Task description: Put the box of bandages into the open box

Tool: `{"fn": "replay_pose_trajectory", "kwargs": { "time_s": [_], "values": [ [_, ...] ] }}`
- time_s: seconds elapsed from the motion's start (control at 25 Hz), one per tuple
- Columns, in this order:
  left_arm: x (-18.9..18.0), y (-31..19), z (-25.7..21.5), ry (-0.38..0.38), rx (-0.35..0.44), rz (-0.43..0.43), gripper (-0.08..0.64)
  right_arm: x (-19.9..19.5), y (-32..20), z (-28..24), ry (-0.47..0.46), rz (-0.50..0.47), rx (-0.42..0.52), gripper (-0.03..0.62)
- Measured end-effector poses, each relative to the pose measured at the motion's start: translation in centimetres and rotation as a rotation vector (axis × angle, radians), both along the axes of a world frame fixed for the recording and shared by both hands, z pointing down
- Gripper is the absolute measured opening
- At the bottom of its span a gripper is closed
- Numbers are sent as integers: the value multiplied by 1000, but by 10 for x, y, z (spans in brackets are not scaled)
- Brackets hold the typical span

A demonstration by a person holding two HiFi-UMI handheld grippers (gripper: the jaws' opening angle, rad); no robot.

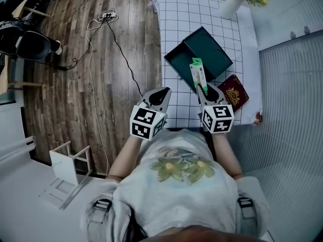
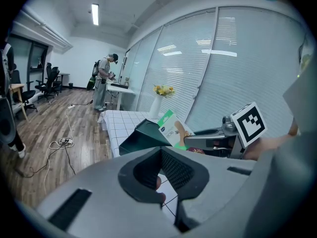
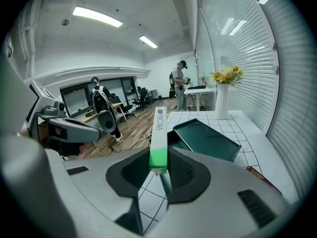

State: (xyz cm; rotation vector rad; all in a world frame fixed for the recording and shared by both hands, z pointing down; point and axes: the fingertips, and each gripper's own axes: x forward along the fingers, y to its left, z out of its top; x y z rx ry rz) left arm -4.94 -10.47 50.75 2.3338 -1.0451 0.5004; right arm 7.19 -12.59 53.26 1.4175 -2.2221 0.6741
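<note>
Pinching only the near green end of the bandage box (image 1: 197, 70), the right gripper (image 1: 202, 87) left most of the carton projecting beyond its jaws. The likely fault was pivoting or slipping in so short a grip. A second was the far end catching the rim of the open dark green box (image 1: 174, 59), whose 2 halves lay close together on the grid-patterned tablecloth (image 1: 176, 19).

The carton was slim, white shading to green, with a blue oval logo and a tan plaster printed on its broad face. It hung at frame centre in the head view, over the near corner of the open box. The left gripper (image 1: 166, 91) idled at lower left, tips together on nothing.
</note>
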Motion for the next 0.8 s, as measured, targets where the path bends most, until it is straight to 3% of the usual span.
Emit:
{"fn": "replay_pose_trajectory", "kwargs": {
  "time_s": [0.8],
  "values": [
    [-4,6,3,-6,-9,-2,8,6,2,20,19,20,-23,87]
  ]
}}
